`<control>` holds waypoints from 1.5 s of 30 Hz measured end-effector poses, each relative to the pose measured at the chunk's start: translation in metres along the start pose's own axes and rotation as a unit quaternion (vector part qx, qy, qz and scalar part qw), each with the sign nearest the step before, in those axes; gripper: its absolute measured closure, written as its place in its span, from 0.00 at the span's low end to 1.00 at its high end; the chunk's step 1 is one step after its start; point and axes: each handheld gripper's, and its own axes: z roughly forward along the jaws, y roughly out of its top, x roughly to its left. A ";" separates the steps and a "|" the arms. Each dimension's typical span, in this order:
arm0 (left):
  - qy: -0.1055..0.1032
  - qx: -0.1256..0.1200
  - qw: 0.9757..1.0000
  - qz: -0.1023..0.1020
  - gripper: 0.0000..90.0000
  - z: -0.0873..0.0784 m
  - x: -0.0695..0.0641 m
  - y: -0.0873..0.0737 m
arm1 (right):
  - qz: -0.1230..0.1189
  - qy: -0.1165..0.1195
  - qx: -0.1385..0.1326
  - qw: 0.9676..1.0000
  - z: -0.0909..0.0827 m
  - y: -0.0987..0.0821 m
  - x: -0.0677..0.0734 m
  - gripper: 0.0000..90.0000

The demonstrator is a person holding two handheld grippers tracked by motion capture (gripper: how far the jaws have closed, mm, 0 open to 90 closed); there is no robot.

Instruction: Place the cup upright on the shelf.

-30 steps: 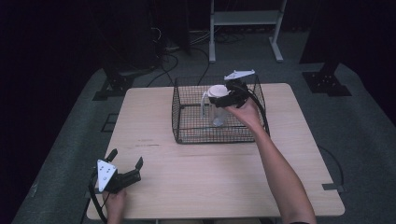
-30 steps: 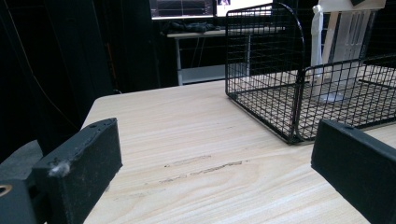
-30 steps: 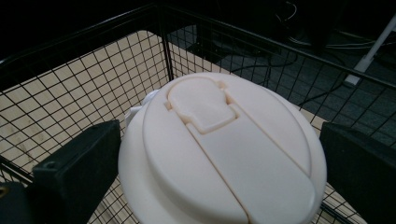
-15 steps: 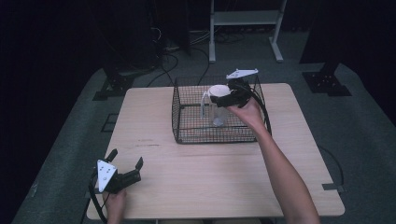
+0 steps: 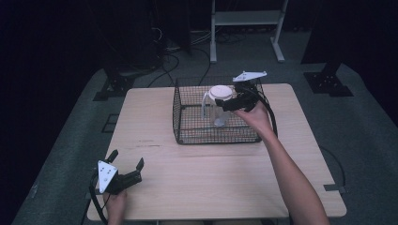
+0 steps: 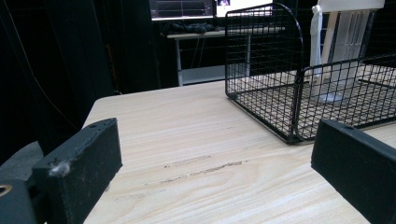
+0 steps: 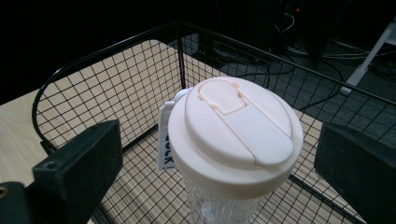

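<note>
A clear jug (image 5: pixel 217 108) with a white lid (image 7: pixel 233 121) and a handle stands inside a black wire basket (image 5: pixel 187 117) at the back middle of the table. My right gripper (image 5: pixel 228 104) is open and hangs over the basket. Its jaws flank the lid with a gap on each side. In the right gripper view the right gripper (image 7: pixel 219 140) looks down on the lid from just above. Near the table's front left corner my left gripper (image 5: pixel 126 159) rests open with nothing between its jaws. From the left gripper view, the left gripper (image 6: pixel 215 154) faces the basket (image 6: pixel 261 56) and jug (image 6: pixel 345 42).
The wooden table (image 5: pixel 211 178) has bare surface between the basket and the front edge. A white metal stand (image 5: pixel 246 18) and cables lie on the floor beyond the far edge. Dark surroundings ring the table.
</note>
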 end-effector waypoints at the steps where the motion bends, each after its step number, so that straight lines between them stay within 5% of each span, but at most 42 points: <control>1: 0.000 0.000 1.000 0.000 0.01 0.000 0.000 0.000 | 0.000 -0.002 0.001 1.000 -0.002 0.000 0.001 0.01; 45: 0.001 0.000 1.000 0.004 0.01 0.001 -0.001 0.000 | -0.013 0.040 0.005 0.999 -0.048 -0.050 0.018 0.01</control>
